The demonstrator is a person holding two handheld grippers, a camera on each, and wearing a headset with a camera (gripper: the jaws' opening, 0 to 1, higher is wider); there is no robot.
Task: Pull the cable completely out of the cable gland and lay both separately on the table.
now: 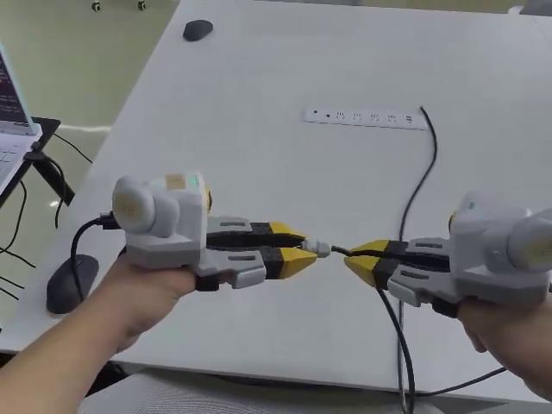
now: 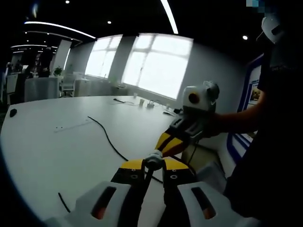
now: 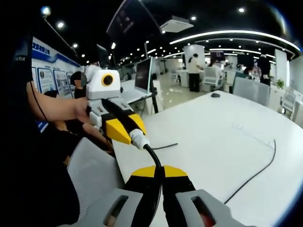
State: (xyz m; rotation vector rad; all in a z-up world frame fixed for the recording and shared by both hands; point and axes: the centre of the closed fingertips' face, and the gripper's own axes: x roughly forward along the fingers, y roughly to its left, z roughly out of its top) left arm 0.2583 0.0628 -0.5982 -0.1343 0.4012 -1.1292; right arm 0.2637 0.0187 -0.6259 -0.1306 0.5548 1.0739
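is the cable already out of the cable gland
No, the black cable runs straight into the cable gland that the left gripper clamps.

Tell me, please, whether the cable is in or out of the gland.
In: the black cable enters the white gland, with no gap between them.

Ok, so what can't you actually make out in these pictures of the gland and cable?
- How much cable sits inside the cable gland: hidden by the gland itself and the jaws of the left gripper, every view.
- The black lead below the right gripper: end cut off by the head view's bottom edge.
- Power strip markings: too small, head view.
- Laptop: cut off by the head view's left edge.
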